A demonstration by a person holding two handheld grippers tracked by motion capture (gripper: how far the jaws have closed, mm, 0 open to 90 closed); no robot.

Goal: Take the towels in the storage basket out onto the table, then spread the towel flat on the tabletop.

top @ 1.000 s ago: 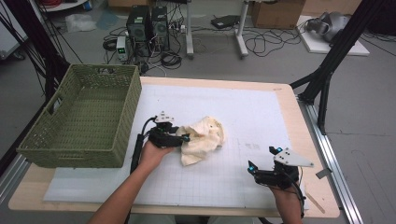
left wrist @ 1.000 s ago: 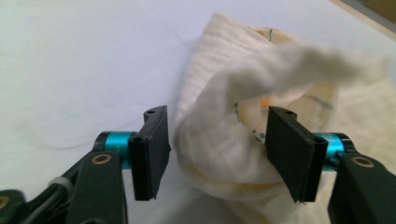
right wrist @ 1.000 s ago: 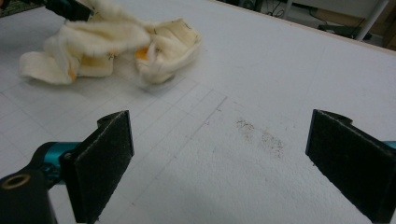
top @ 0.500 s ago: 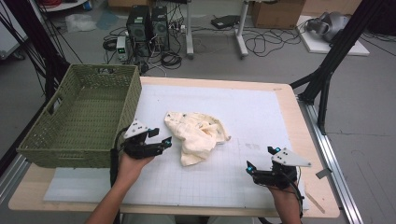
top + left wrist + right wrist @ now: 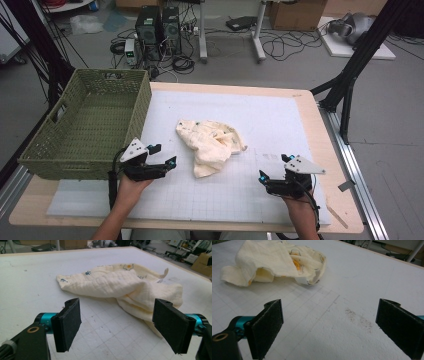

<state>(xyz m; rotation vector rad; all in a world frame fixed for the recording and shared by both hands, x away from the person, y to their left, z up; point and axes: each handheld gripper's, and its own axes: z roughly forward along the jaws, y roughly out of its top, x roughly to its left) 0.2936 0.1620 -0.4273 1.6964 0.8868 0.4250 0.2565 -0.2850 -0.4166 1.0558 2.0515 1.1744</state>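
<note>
Cloth [image 5: 212, 142], cream-coloured and crumpled, lies in a loose heap at the centre of the high view, on the white gridded mat [image 5: 280, 120] that covers the wooden surface [image 5: 327, 150]. Small printed motifs in blue and orange dot its folds, and one lobe trails down toward the lower middle of the frame.

The left tongs [image 5: 167, 159], lower left of centre in the high view, sit just to the left of the cloth without touching it. Their jaws have just been opening and now stand wide apart with nothing between them; in the left gripper view the cloth [image 5: 125, 287] stretches across the middle of the frame beyond the two black pads [image 5: 68, 322], clear of both. A hand [image 5: 127, 187] holds them from the bottom edge of the high view.

The right tongs [image 5: 264, 177], lower right in the high view, rest well apart from the cloth, with bare mat between. Their jaws are also spread wide and empty; in the right gripper view the cloth [image 5: 274, 261] sits in the upper left of the frame, far from the pads [image 5: 268, 327].

A green woven basket [image 5: 47, 150] stands at the left of the high view, on the surface's left edge, just beside the left tongs.
</note>
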